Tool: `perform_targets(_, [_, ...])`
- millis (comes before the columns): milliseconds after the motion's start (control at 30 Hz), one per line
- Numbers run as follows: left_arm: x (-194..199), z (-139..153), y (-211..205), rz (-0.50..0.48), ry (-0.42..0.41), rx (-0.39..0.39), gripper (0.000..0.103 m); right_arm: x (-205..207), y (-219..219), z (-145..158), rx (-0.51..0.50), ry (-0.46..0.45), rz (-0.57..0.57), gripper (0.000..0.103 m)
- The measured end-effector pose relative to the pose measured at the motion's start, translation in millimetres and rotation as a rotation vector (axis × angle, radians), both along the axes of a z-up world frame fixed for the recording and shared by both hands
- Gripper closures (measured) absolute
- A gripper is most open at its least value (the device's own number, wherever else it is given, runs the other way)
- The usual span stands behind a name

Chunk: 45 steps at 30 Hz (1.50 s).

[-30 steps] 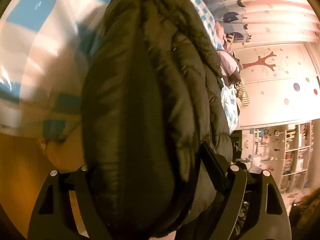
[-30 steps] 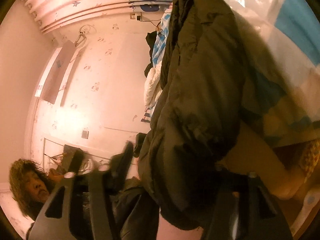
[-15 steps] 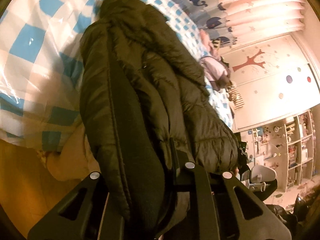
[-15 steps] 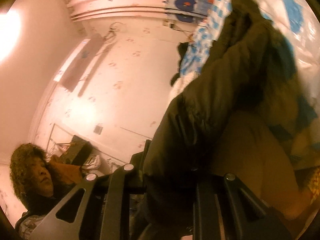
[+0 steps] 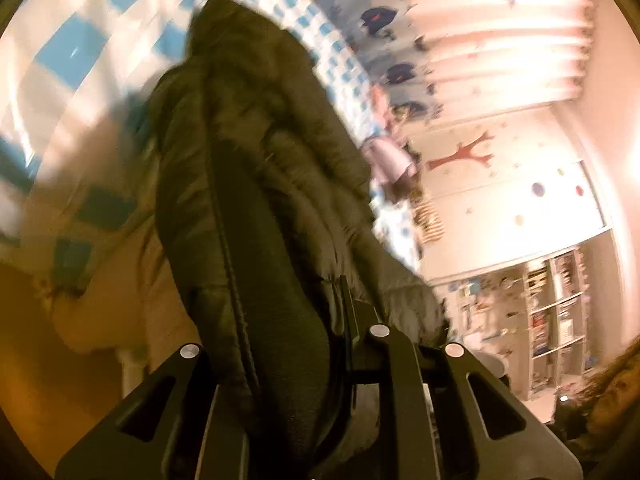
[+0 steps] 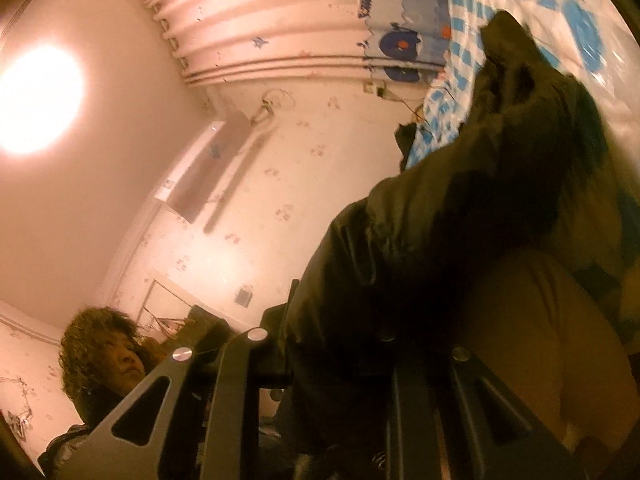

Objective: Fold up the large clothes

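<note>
Both tools, left tool and right tool, are clamped on the dark puffer jacket above the checkered bed.

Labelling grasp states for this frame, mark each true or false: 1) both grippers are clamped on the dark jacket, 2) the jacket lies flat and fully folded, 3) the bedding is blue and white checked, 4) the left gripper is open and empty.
1) True: the left gripper and right gripper are each shut on the dark puffer jacket.
2) False: the jacket hangs bunched from both grippers, its far end trailing onto the bed.
3) True: the checked bedding is blue and white.
4) False: the left gripper's jaws pinch jacket fabric between them.
</note>
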State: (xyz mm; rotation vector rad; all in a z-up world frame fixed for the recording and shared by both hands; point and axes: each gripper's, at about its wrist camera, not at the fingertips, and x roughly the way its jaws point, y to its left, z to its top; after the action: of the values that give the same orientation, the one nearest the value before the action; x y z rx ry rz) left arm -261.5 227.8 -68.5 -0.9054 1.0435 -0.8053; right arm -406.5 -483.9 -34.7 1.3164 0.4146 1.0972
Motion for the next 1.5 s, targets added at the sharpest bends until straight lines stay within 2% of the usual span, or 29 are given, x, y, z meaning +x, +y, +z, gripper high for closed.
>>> perform_targets(200, [34, 41, 7, 0.073, -0.067, -0.098, 0.091, 50, -9, 32, 0.036, -0.065, -0.032, 0.083])
perform_targets(400, [94, 79, 2, 0.134, -0.114, -0.159, 0.091, 114, -17, 72, 0.017, -0.095, -0.063, 0.083])
perform_targets(500, [128, 94, 0, 0.158, -0.127, -0.172, 0.091, 147, -24, 87, -0.001, -0.086, -0.087, 0.083])
perform_targets(667, [191, 100, -9, 0.201, -0.089, -0.186, 0.091, 199, -34, 93, -0.040, -0.031, -0.123, 0.083])
perform_targets(800, [243, 80, -19, 0.242, -0.015, -0.174, 0.090, 245, -45, 68, -0.065, 0.084, -0.162, 0.083])
perform_targets(1033, [328, 5, -34, 0.349, 0.168, -0.107, 0.090, 319, -55, -5, -0.144, 0.328, -0.220, 0.083])
perform_targets(1167, [354, -44, -39, 0.387, 0.249, -0.077, 0.088, 341, -54, -33, -0.189, 0.425, -0.223, 0.083])
perform_targets(1300, [366, -62, -43, 0.386, 0.298, -0.073, 0.087, 352, -55, -42, -0.211, 0.490, -0.208, 0.078])
perform_targets(1333, [367, -62, -44, 0.380, 0.303, -0.066, 0.085, 353, -56, -39, -0.224, 0.490, -0.207, 0.071])
perform_targets(1400, [373, -55, -45, 0.354, 0.315, -0.066, 0.071, 357, -57, -31, -0.235, 0.483, -0.201, 0.058])
perform_targets(1467, [379, -41, -41, 0.358, 0.315, -0.105, 0.031, 364, -56, -22, -0.258, 0.486, -0.201, 0.053])
perform_targets(1500, [379, -34, -39, 0.370, 0.313, -0.117, 0.023, 369, -55, -18, -0.271, 0.495, -0.199, 0.048])
